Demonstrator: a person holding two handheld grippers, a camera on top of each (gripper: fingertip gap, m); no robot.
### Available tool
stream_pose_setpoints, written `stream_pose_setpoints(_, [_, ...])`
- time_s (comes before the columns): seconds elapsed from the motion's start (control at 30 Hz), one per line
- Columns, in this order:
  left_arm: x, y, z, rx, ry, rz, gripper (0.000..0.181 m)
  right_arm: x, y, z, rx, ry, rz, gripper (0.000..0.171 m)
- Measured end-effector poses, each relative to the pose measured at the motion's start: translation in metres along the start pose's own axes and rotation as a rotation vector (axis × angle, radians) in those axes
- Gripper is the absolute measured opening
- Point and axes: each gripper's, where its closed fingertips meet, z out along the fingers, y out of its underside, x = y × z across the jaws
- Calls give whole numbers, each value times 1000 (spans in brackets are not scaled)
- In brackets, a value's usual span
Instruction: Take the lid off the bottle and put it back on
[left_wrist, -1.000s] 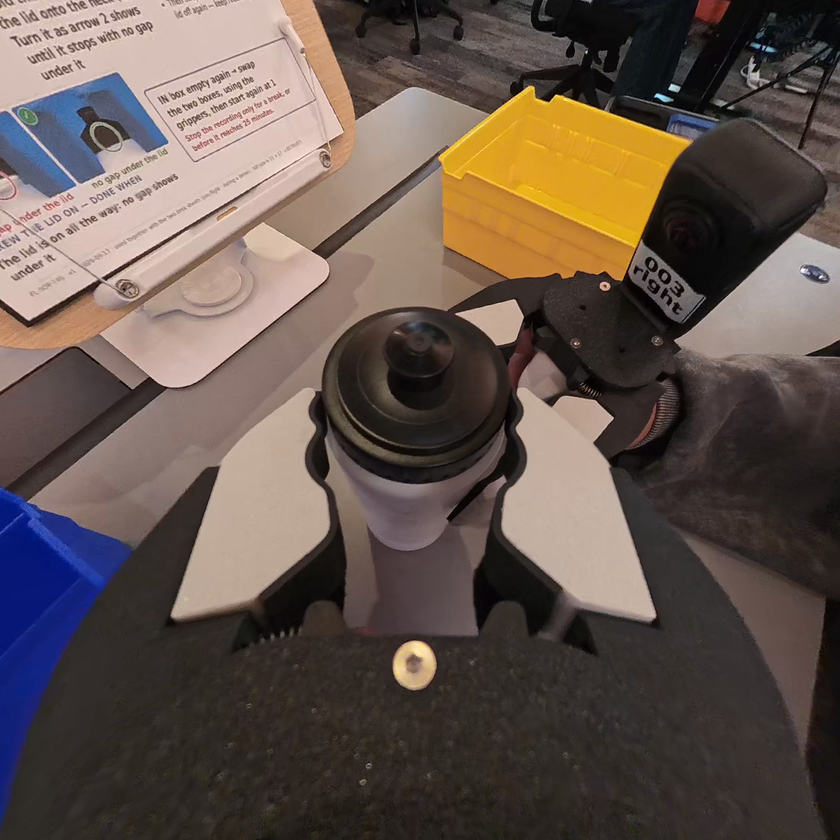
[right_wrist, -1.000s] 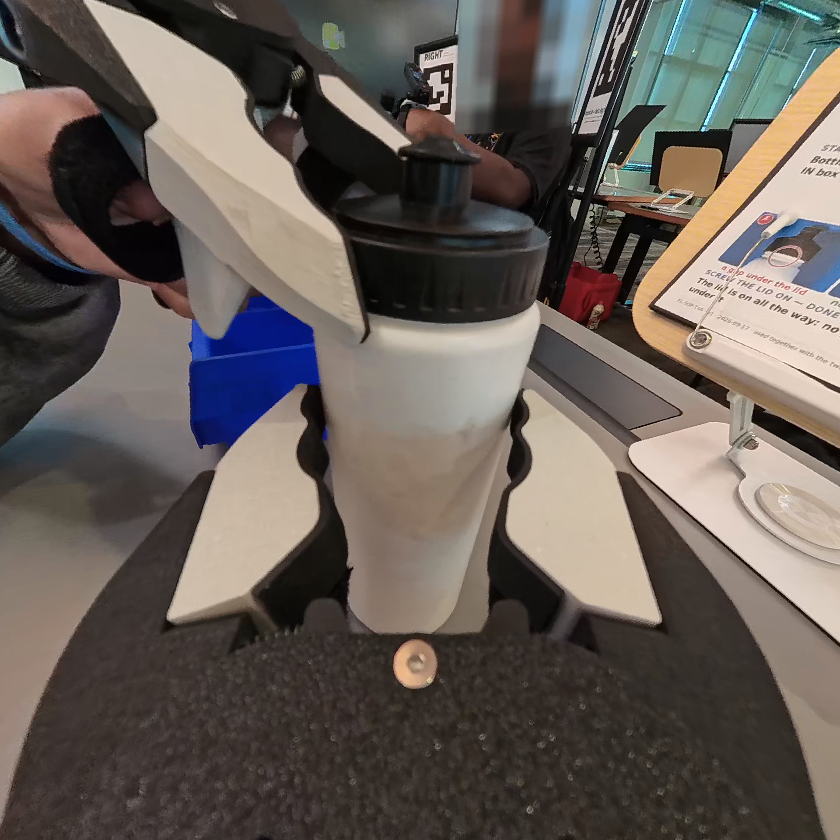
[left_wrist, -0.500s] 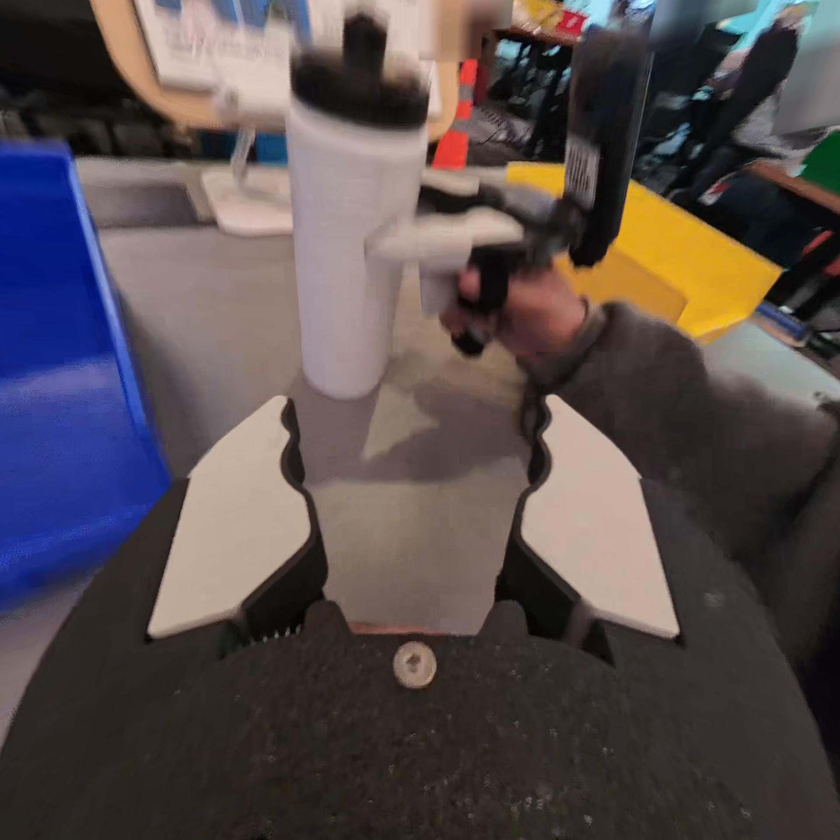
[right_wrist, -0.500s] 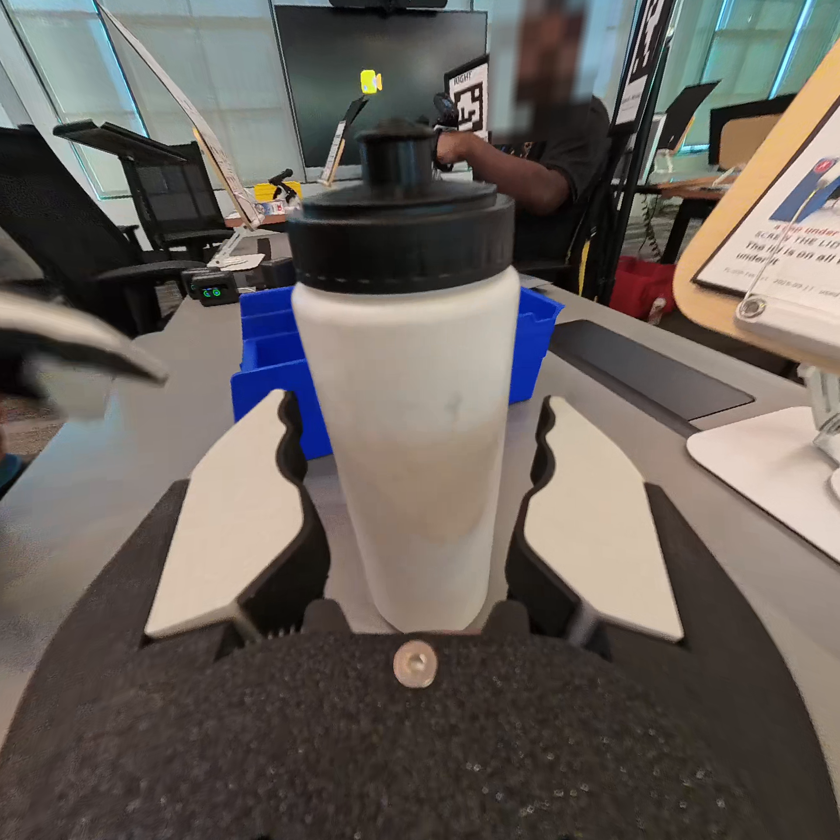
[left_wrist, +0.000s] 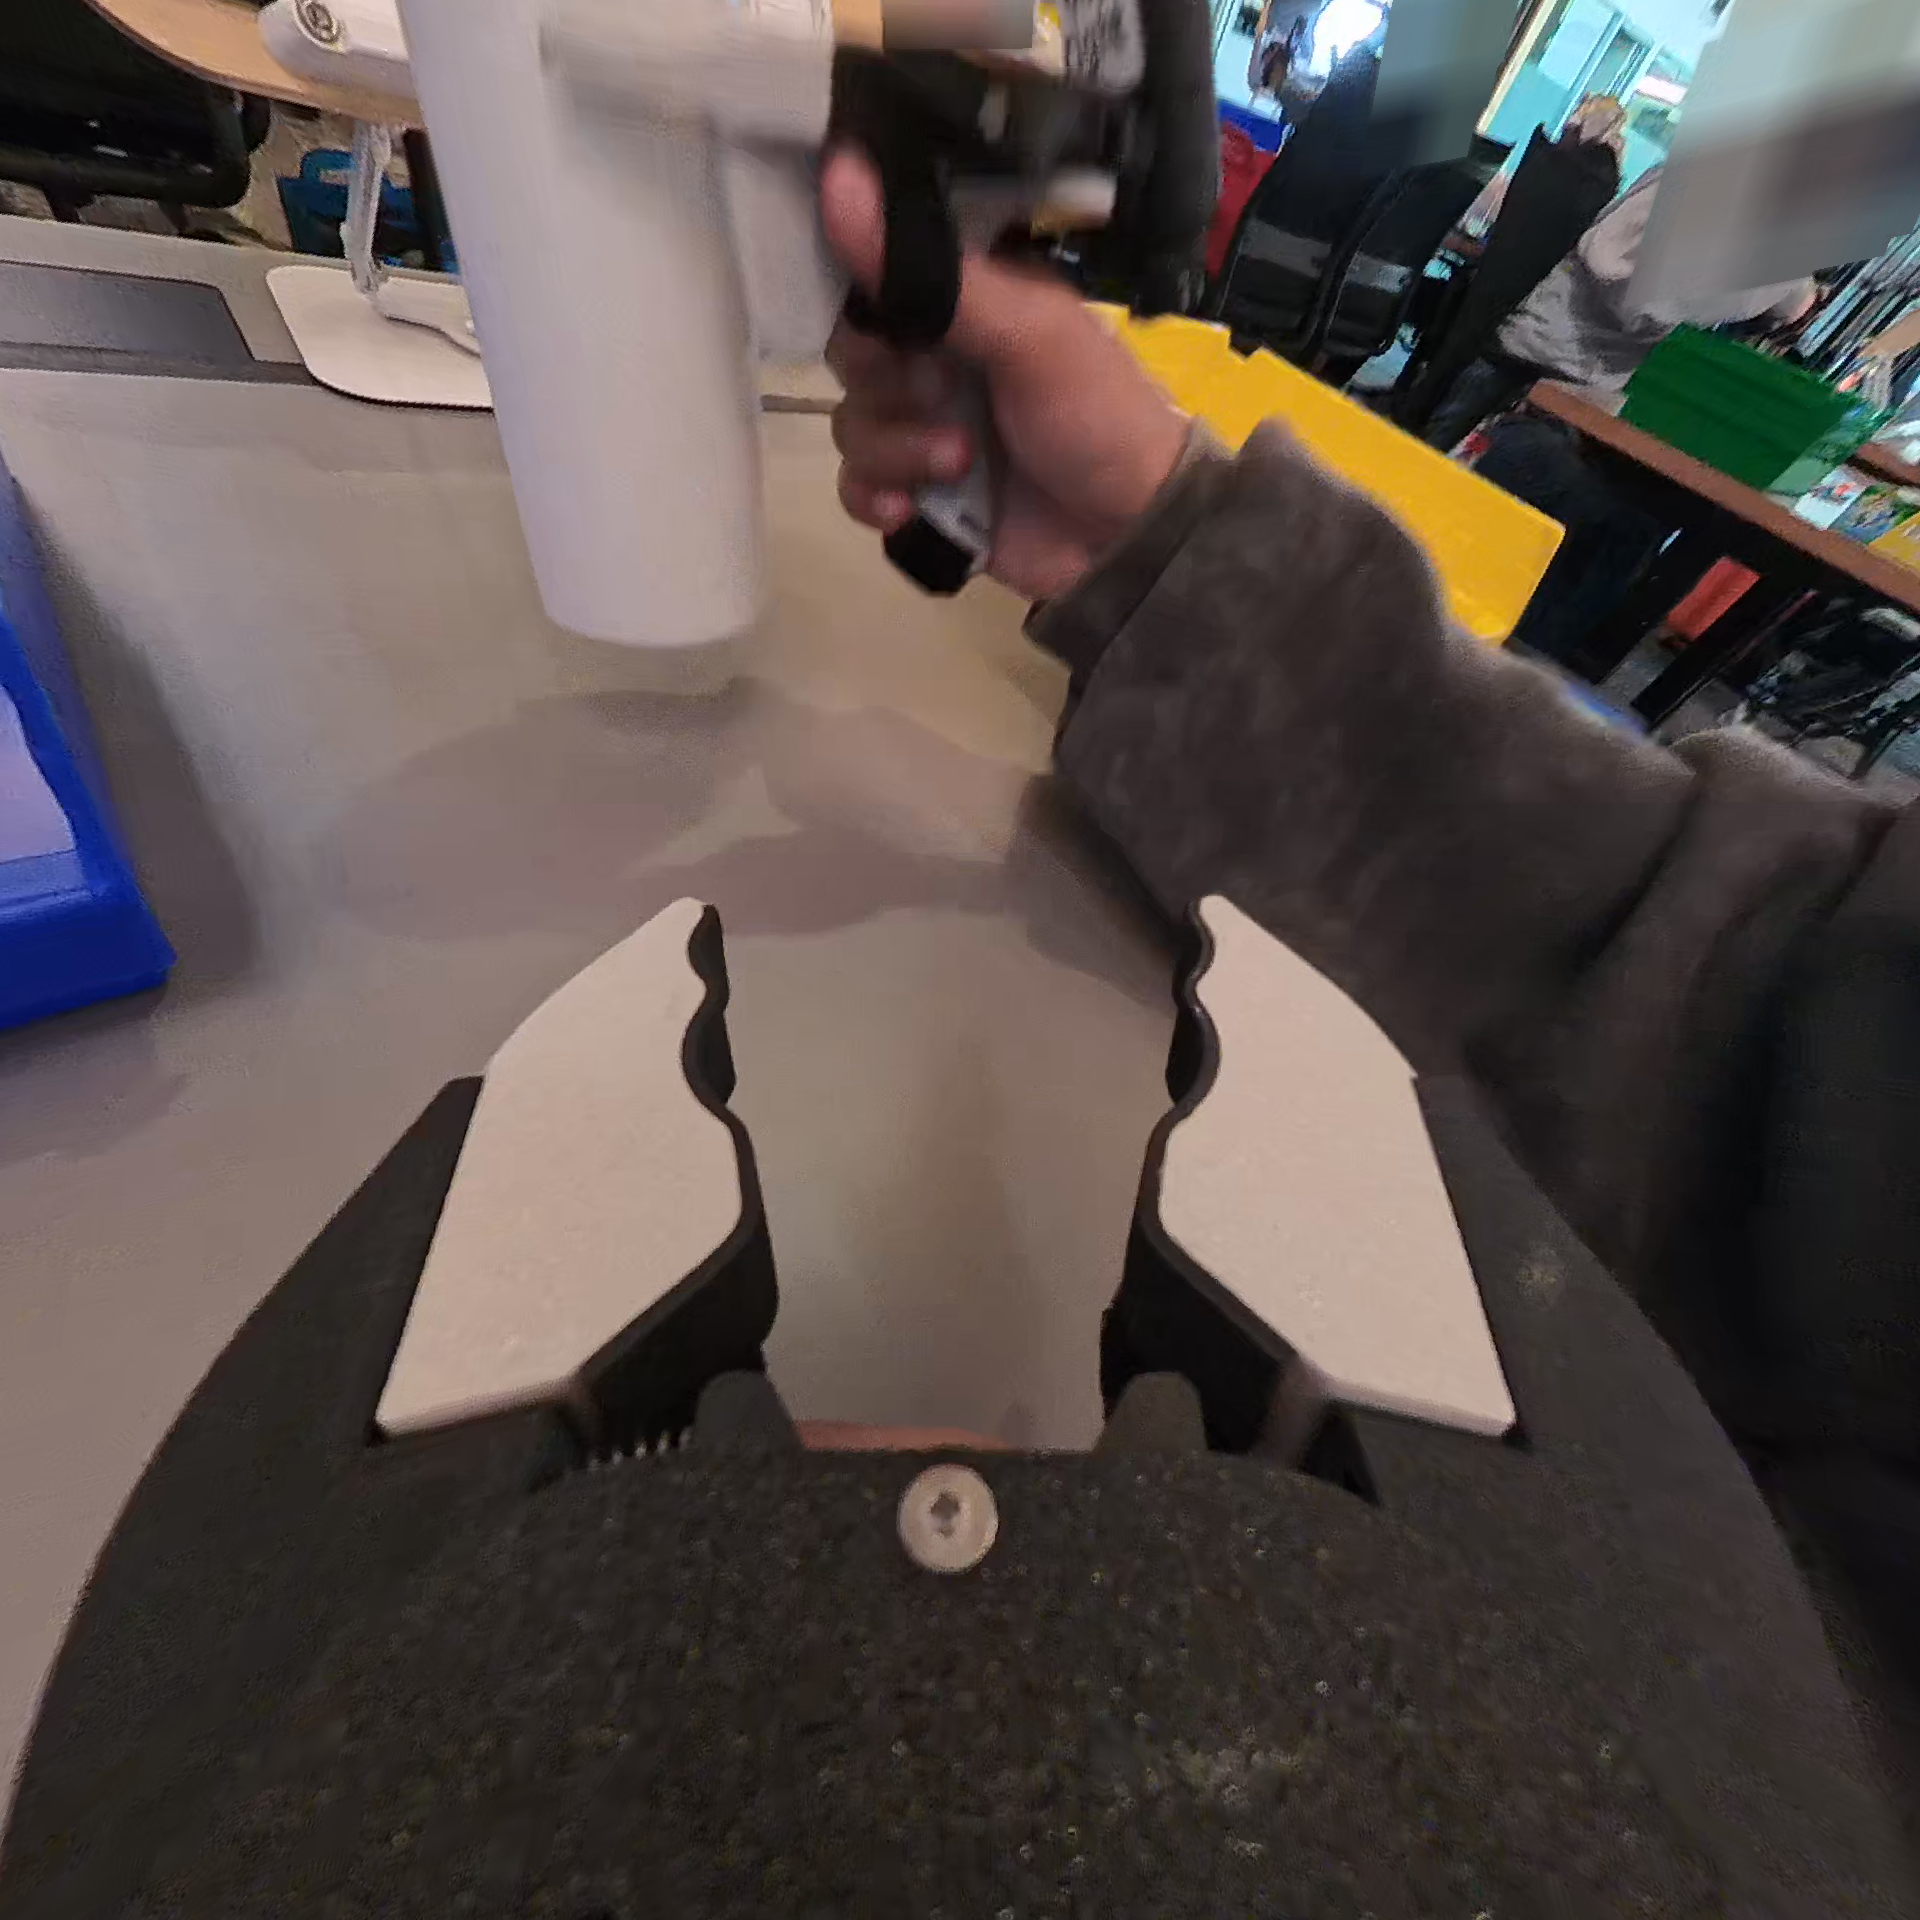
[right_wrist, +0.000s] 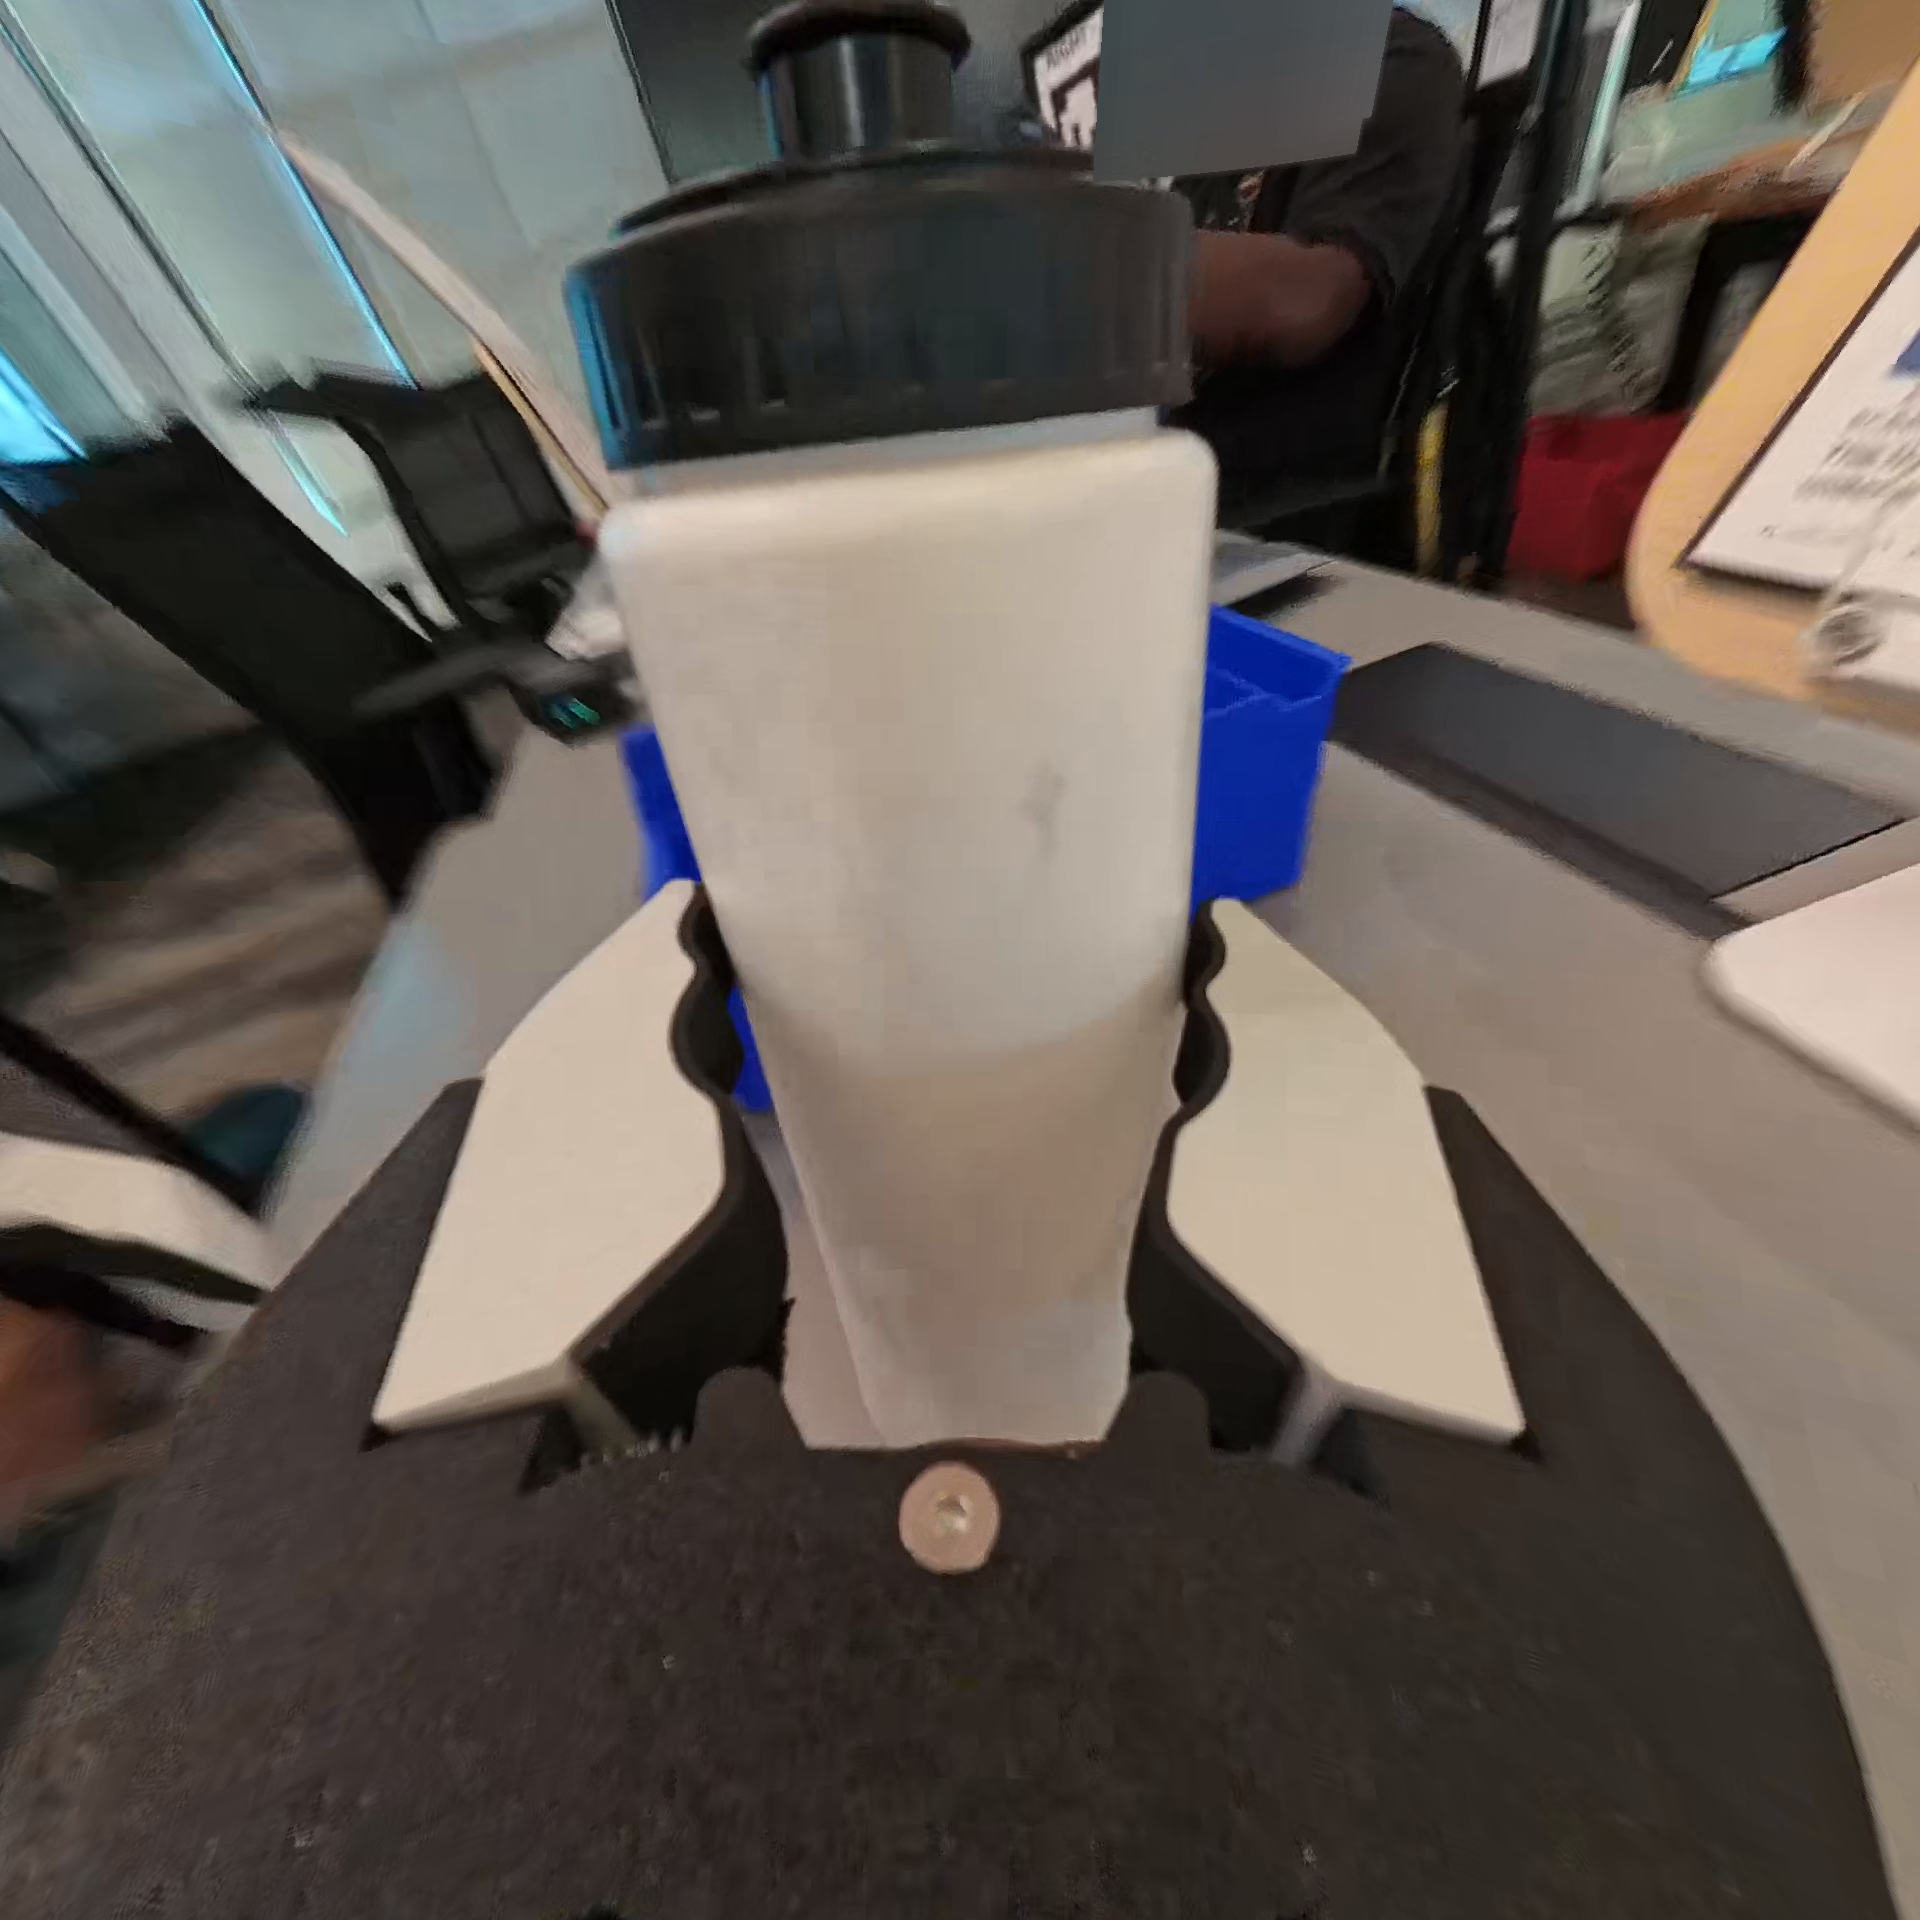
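Note:
The white bottle (right_wrist: 914, 779) stands upright between my right gripper's fingers, and its black lid (right_wrist: 883, 322) with a spout sits on top. My right gripper (right_wrist: 948, 904) is shut on the bottle's lower body. In the left wrist view the bottle (left_wrist: 623, 364) is blurred and hangs slightly above the grey table (left_wrist: 312, 675), held from the right by the hand (left_wrist: 997, 416) with the right gripper; the lid is out of frame. My left gripper (left_wrist: 951, 914) is open and empty, low over the table, well short of the bottle.
A blue bin (left_wrist: 62, 883) sits at the left edge and shows behind the bottle in the right wrist view (right_wrist: 1257, 769). A yellow bin (left_wrist: 1351, 457) is behind the grey sleeve (left_wrist: 1403, 779). A sign stand's white base (left_wrist: 374, 332) is at the back.
My left gripper has let go of the lid and drawn back and down from the bottle. My right gripper's fingers have closed on the bottle, which now hangs above the table.

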Motion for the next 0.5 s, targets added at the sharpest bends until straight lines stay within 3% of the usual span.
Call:
stream_pose_setpoints(0.13, [0, 4, 0, -24, 0, 32, 82, -28, -37, -16, 77, -173, 414, 83])
stream_pose_setpoints(0.3, [15, 9, -5, -54, 96, -22, 80, -43, -74, -73, 112, -140, 380, 83])
stream_pose_setpoints(0.5, [31, 8, -10, -59, 176, -75, 79, -38, -134, -190, 264, 11, 331, 83])
